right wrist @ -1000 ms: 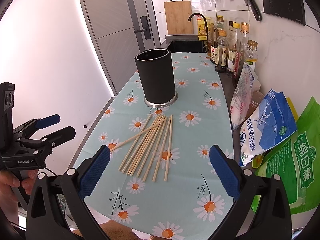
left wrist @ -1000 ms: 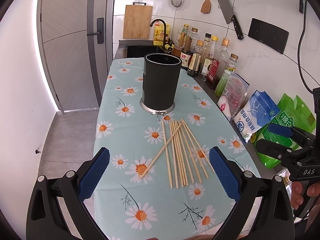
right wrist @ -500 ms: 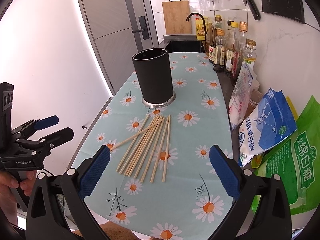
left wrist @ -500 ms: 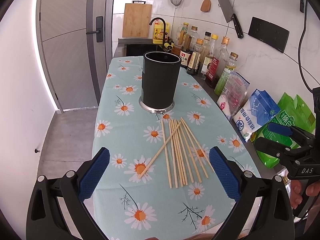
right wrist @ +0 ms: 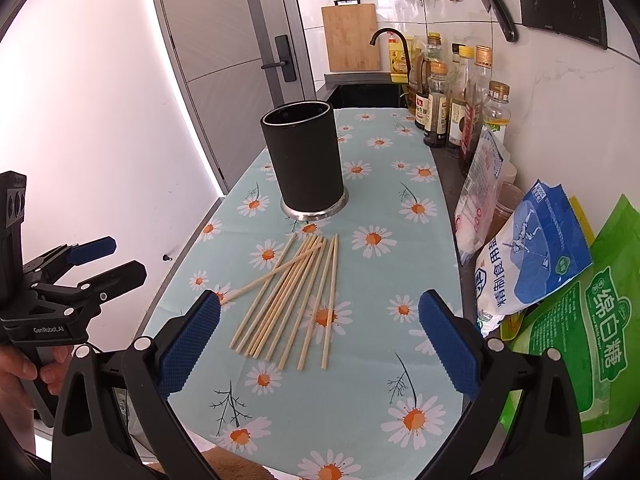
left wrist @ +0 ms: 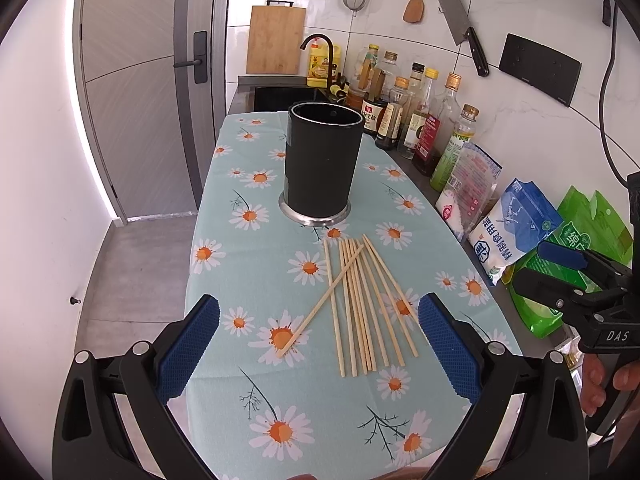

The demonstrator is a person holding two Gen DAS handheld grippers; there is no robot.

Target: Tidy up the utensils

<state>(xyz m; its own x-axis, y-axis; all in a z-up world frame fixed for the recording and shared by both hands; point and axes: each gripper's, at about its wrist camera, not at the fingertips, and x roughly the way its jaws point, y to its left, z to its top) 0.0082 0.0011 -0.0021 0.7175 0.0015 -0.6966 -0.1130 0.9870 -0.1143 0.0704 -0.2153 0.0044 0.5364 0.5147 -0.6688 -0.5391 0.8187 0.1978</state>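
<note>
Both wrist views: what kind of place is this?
Most likely a home kitchen: a faucet over a sink at the counter's far end, a cleaver and wooden spatula hanging on the tiled wall, and sauce bottles along it.

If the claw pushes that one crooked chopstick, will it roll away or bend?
The crooked chopstick looks like thin, stiff wood, so it would probably slide or pivot rather than bend. It lies across the other chopsticks, so a push would likely nudge them too. It seems very light; the flowered tablecloth may slow any rolling.
</note>
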